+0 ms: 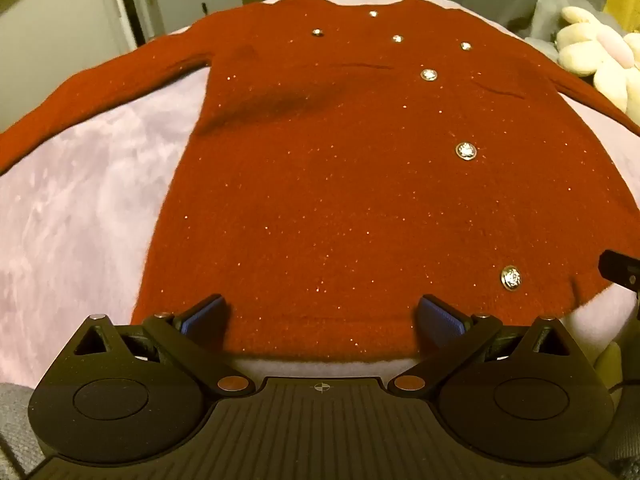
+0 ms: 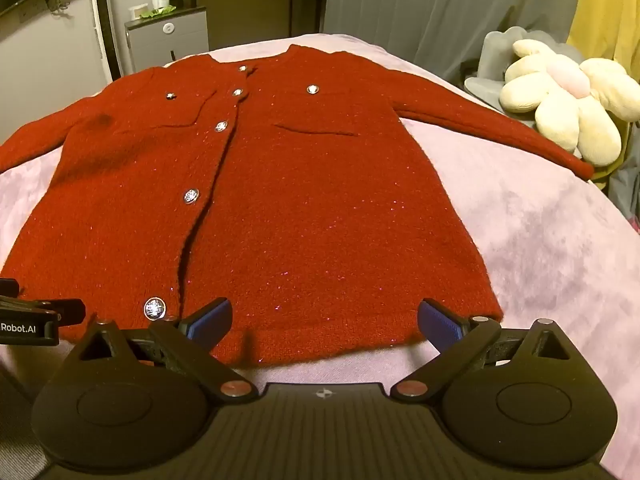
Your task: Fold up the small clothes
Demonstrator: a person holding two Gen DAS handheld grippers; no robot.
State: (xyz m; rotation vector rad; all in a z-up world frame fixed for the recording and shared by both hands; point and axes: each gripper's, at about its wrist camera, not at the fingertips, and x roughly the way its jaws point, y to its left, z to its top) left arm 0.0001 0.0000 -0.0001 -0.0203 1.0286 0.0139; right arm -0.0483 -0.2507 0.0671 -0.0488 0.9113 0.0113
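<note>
A small red glittery cardigan (image 1: 320, 160) with several silver buttons lies flat, front up, on a pale pink blanket (image 1: 80, 200), sleeves spread to both sides. It also shows in the right wrist view (image 2: 300, 200). My left gripper (image 1: 322, 316) is open and empty, its blue-padded fingers (image 1: 204, 314) hovering over the left part of the near hem. My right gripper (image 2: 324, 320) is open and empty over the right part of the hem. The left gripper's body shows in the right wrist view (image 2: 28, 326).
A cream and pink flower-shaped plush (image 2: 568, 96) on a grey cushion (image 2: 492, 68) sits to the right of the bed. Grey cabinets (image 2: 168, 40) and curtains stand beyond the far edge. The pink blanket (image 2: 540, 240) extends right of the cardigan.
</note>
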